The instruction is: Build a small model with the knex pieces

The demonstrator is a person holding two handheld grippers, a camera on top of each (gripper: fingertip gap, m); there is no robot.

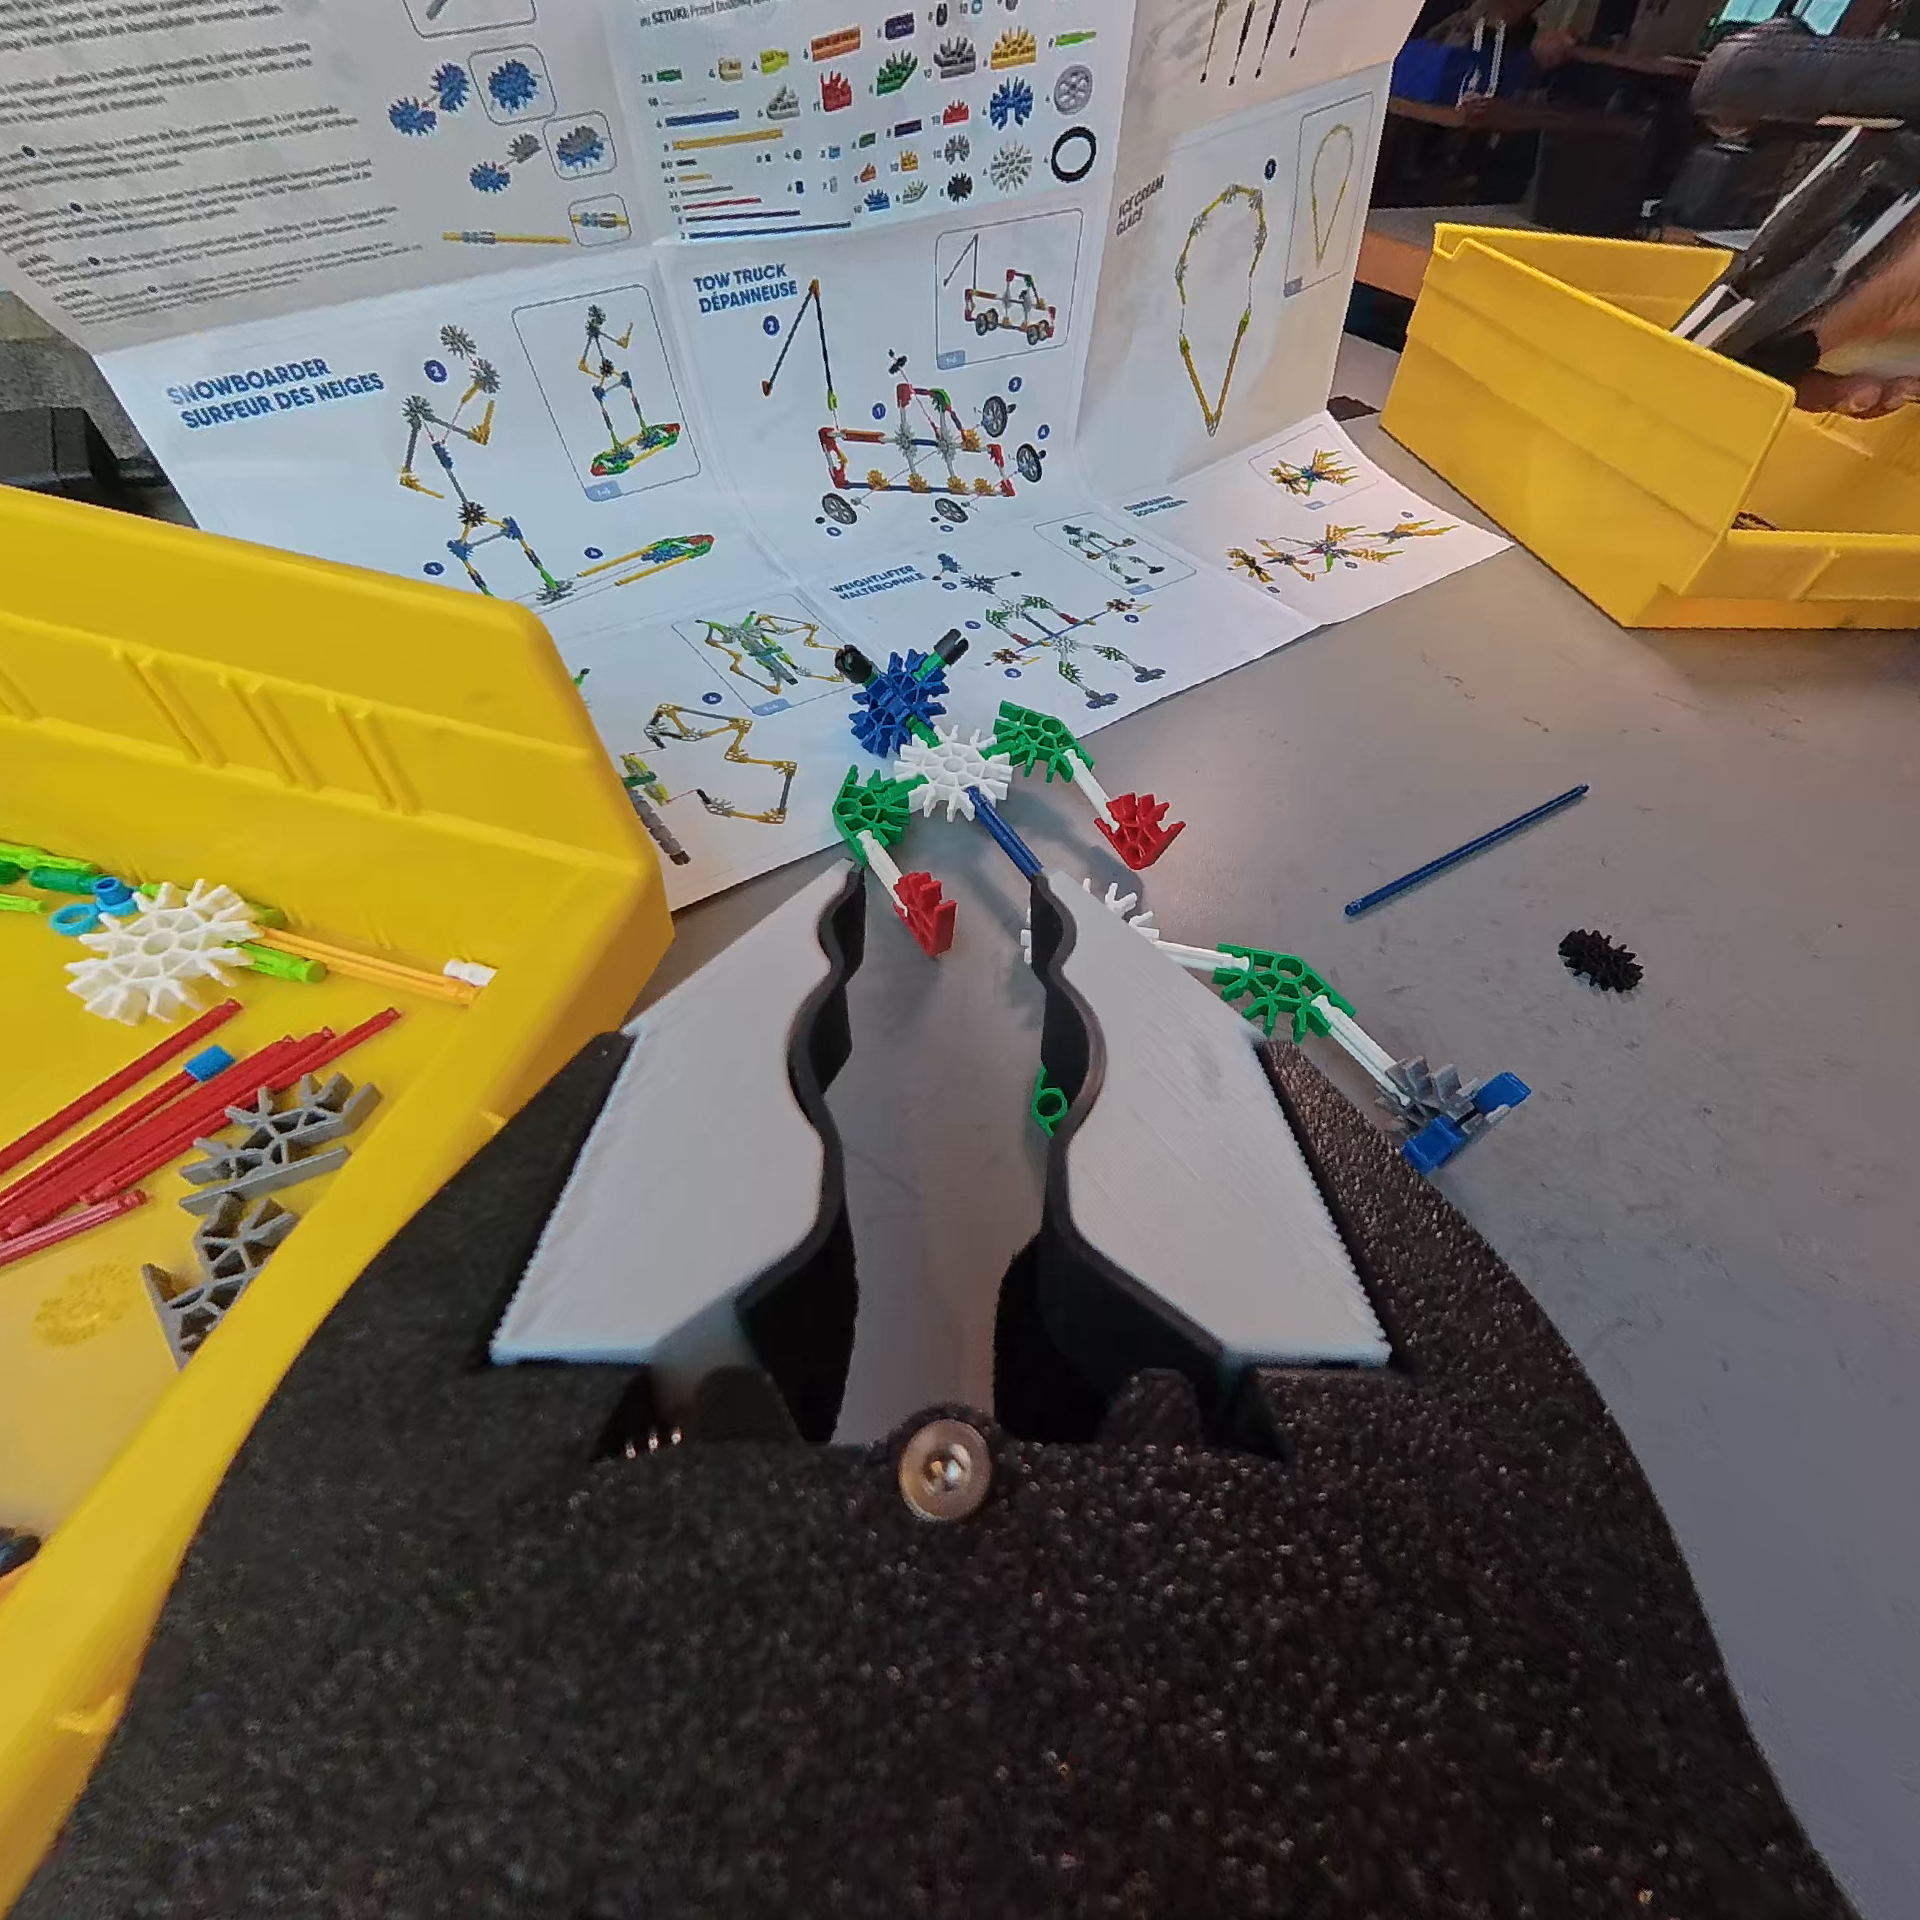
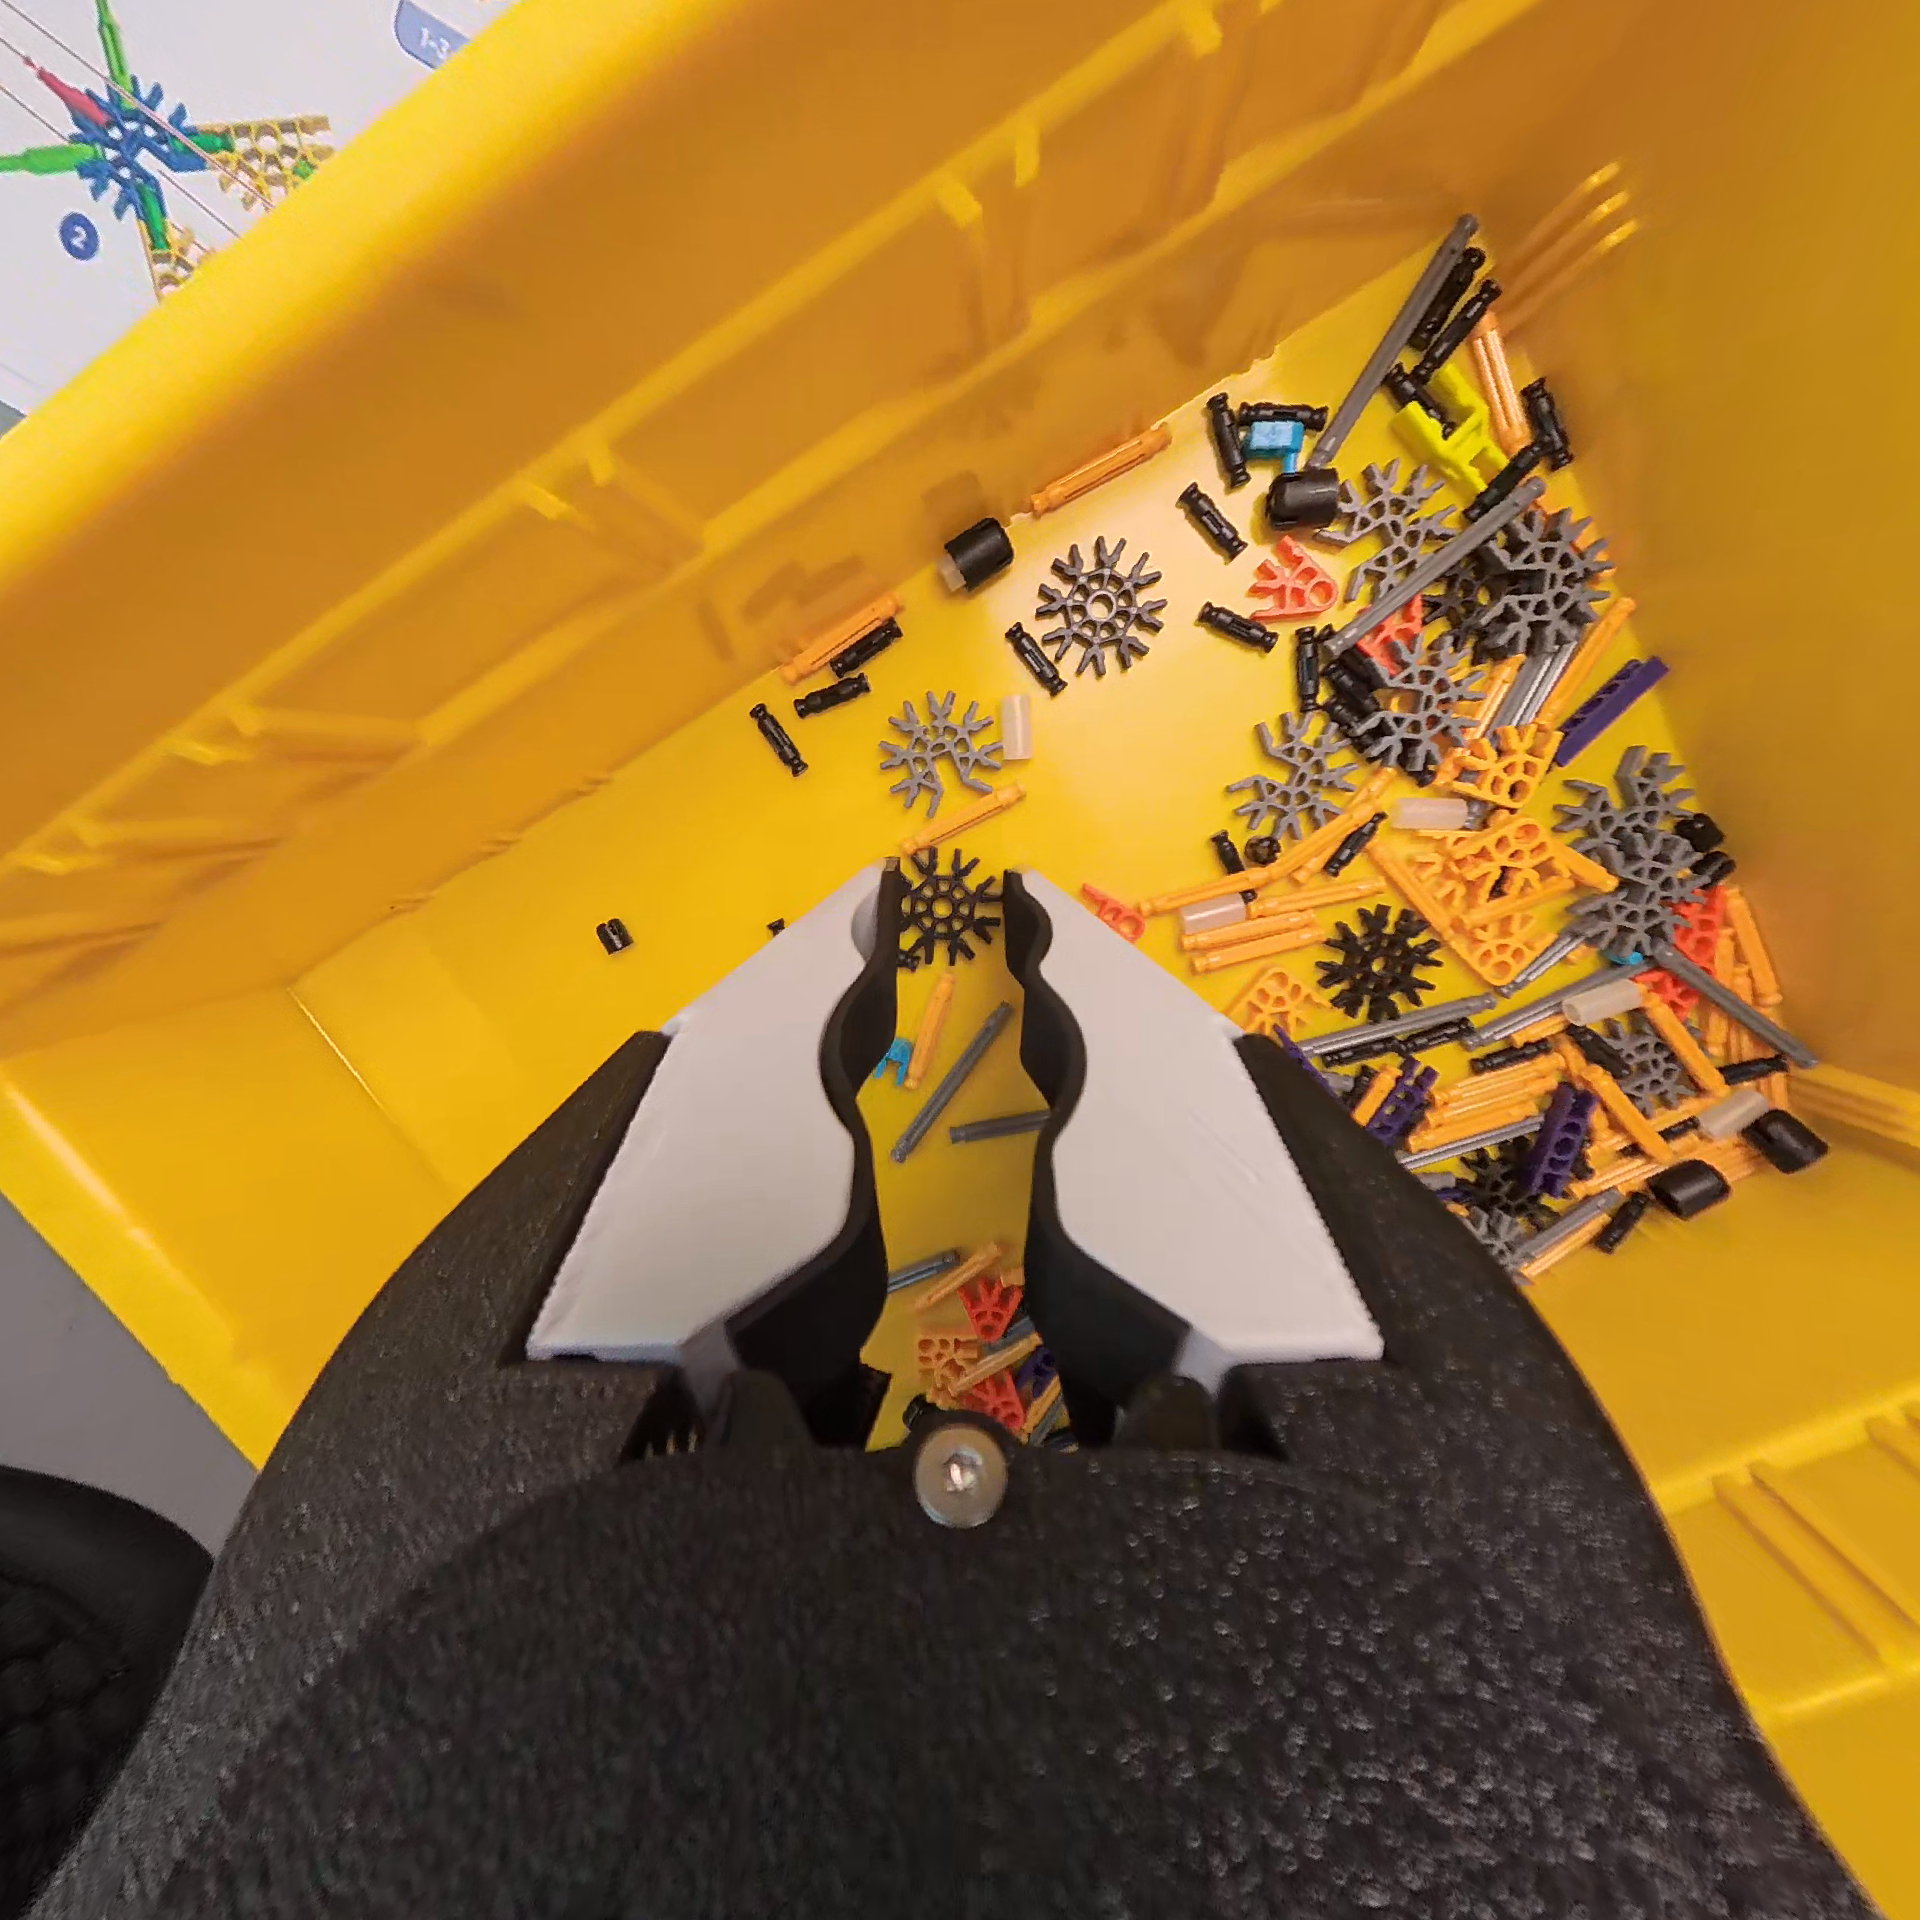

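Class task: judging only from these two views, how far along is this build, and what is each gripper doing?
Done: a partly built figure of rods and connectors lies on the table by the instruction sheet. In hand: the right gripper grips a black snowflake connector in the yellow bin. The left gripper is open and empty. Unattached: a blue rod and a black connector.

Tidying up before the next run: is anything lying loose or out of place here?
Yes: a blue rod and a black connector lie loose on the grey table, apart from the model and outside both yellow bins.
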